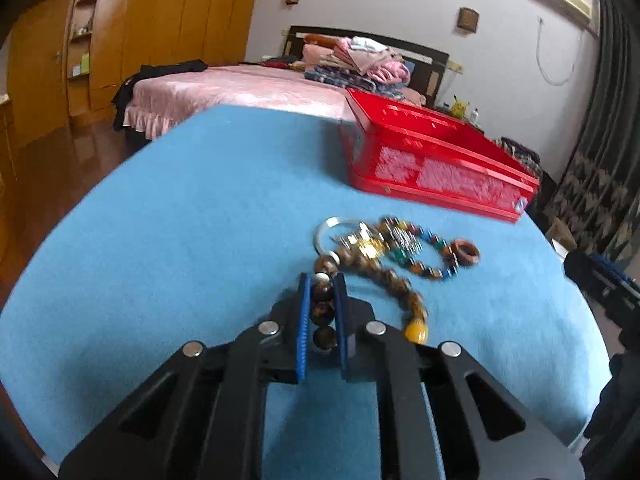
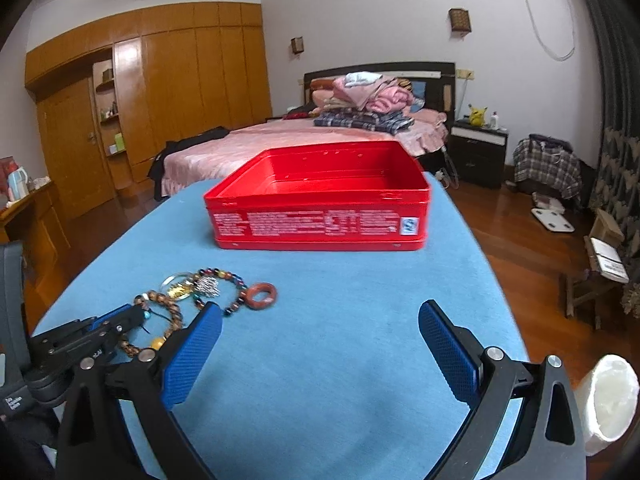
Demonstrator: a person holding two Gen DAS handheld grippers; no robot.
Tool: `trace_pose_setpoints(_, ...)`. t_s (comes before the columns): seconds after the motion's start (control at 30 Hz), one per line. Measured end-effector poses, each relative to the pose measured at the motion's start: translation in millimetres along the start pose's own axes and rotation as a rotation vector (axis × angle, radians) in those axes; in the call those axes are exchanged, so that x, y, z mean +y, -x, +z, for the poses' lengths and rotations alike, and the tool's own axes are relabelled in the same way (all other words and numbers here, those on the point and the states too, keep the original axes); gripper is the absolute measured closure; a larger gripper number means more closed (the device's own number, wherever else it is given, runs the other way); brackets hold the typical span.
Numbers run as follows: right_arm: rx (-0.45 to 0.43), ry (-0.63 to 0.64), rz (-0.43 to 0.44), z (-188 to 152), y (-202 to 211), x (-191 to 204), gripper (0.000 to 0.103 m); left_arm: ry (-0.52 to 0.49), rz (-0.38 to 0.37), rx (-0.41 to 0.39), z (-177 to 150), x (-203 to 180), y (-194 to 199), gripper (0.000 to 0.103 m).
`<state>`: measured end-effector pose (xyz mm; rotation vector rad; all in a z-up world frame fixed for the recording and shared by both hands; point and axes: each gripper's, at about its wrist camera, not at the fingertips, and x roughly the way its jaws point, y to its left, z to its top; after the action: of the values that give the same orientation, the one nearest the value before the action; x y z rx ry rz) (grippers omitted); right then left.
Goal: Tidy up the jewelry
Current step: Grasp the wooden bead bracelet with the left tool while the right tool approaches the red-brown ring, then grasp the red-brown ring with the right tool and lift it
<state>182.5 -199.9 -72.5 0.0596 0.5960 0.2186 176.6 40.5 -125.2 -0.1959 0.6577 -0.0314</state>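
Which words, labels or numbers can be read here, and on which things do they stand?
"S": on the small white sticker on the red box.
White print on the box side: too blurred to read.
Label on the left gripper body: too small to read.

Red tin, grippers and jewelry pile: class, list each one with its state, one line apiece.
Red tin: open, no lid on it, nothing visible inside.
Left gripper: shut on the brown bead bracelet.
Right gripper: open, nothing between its pads.
Red-brown ring: lying flat on the blue cloth.
Multicolour bead bracelet: lying loose in the pile.
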Motion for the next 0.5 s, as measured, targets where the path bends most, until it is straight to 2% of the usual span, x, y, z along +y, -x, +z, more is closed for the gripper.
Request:
trace_pose_setpoints(0.13,0.111,0.013,0.009,8.2,-29.6,12.2,0.007,0.038,0.003,-0.015,17.5,8.4,-2.2,0.093)
trace_pose_setpoints(0.2,0.137,0.019,0.002,7.3,-39.7,17.8,0.01,0.048,0.003,-0.033,25.2,10.6,-0.6,0.093)
trace_pose_setpoints(0.33,0.178,0.029,0.003,5.7,-53.9,24.4,0.025,0.048,-0.007,-0.058,33.2,9.0,0.7,0.093)
trace_pose_setpoints(0.43,0.203,0.026,-0.009,7.4,-62.1,25.0,0.031,0.046,-0.023,-0.051,32.2,4.8,-3.4,0.093)
trace_pose_setpoints(0.5,0.247,0.029,-0.016,6.9,-71.2,25.7,0.042,0.04,-0.031,-0.042,30.0,2.6,-5.9,0.093)
